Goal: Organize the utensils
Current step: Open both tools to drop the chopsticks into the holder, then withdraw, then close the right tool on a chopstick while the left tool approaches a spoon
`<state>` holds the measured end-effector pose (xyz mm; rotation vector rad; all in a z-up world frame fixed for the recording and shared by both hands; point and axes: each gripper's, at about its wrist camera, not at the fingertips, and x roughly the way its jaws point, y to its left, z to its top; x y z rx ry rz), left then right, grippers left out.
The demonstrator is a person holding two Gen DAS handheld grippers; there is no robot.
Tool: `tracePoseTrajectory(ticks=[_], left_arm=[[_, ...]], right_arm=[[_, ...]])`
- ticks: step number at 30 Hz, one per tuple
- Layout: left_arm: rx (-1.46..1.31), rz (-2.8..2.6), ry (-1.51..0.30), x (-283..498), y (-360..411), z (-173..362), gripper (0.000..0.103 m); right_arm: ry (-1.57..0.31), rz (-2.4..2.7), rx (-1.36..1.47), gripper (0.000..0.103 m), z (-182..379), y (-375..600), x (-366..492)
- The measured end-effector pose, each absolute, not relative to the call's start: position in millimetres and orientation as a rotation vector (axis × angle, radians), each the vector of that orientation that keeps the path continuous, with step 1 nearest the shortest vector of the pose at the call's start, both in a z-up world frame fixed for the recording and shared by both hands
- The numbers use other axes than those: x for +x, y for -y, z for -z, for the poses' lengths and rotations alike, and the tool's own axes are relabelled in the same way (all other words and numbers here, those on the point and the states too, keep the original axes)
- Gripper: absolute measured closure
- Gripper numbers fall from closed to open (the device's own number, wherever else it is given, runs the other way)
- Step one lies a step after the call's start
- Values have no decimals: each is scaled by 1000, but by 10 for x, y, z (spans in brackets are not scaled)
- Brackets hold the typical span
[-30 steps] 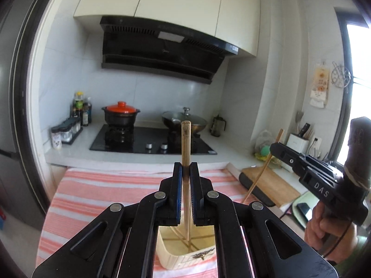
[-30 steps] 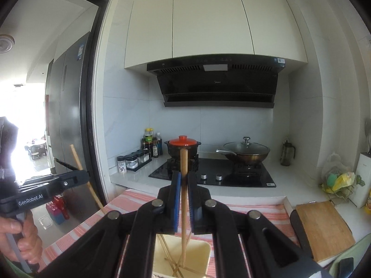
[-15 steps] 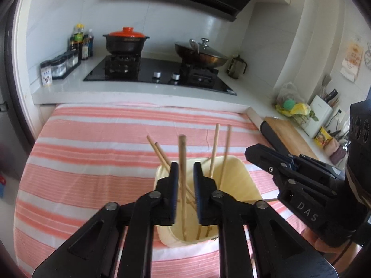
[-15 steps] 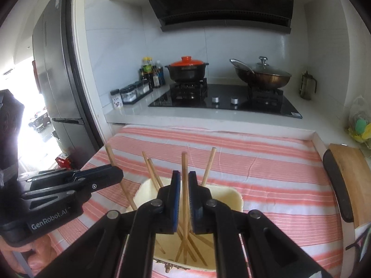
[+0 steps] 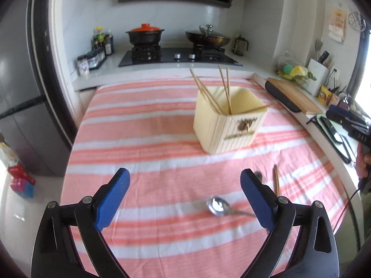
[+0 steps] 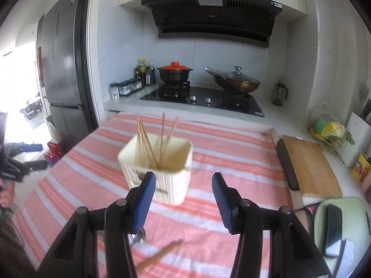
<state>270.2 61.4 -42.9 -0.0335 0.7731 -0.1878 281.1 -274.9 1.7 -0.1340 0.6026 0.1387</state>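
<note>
A cream utensil holder (image 5: pixel 228 120) stands on the striped cloth with several wooden chopsticks (image 5: pixel 223 85) in it; it also shows in the right wrist view (image 6: pixel 160 164). My left gripper (image 5: pixel 184 192) is open and empty, above the cloth, well in front of the holder. A metal spoon (image 5: pixel 220 207) and a loose chopstick (image 5: pixel 276 180) lie near its right finger. My right gripper (image 6: pixel 183 193) is open and empty, just in front of the holder. A loose chopstick (image 6: pixel 160 256) lies below it, and part of a spoon (image 6: pixel 138 237) shows behind its left finger.
The pink and white striped cloth (image 5: pixel 148 139) covers the table. A wooden cutting board (image 6: pixel 308 164) lies at the right edge, with a phone on a tray (image 6: pixel 334 224) in front of it. The stove with pots (image 6: pixel 204 92) is behind. A fridge (image 6: pixel 62 69) stands left.
Both grippers let go of their chopsticks into the holder, opened wide and pulled back and away from it. The holder now stands farther ahead in both views.
</note>
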Motion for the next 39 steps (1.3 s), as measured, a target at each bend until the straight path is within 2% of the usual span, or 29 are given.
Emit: tracePoseTrajectory(ticks=[3,7,11,17,23,29,39], left_arm=[[-118,166,-820,2341,-569,886,5],[-189,193,-890,2047,-315,1404,5],[-173,196,-924,1911,-58,1663,5],[-157,193,-916,1813,58,1714,5],[-194,150,-890,1752,-91,1669,5],[-180,117,-883,1743,-154,1694,5],[-175,128,-901,1791,-149,1767,5]], right_arm=[[-685,-78,-131,51,570,2810,2345],[-830,-63,12,52,1298,2804,1874],[-886,-58,112,68,1659,2726,1592],[-949,-184,153,82,1820,2426,1589],[-978,-183,218,83,1814,2286,1955],[-1048,-150,168,83,1908,2139,2343],[-1068,-116,207,83,1919,2276,2295]])
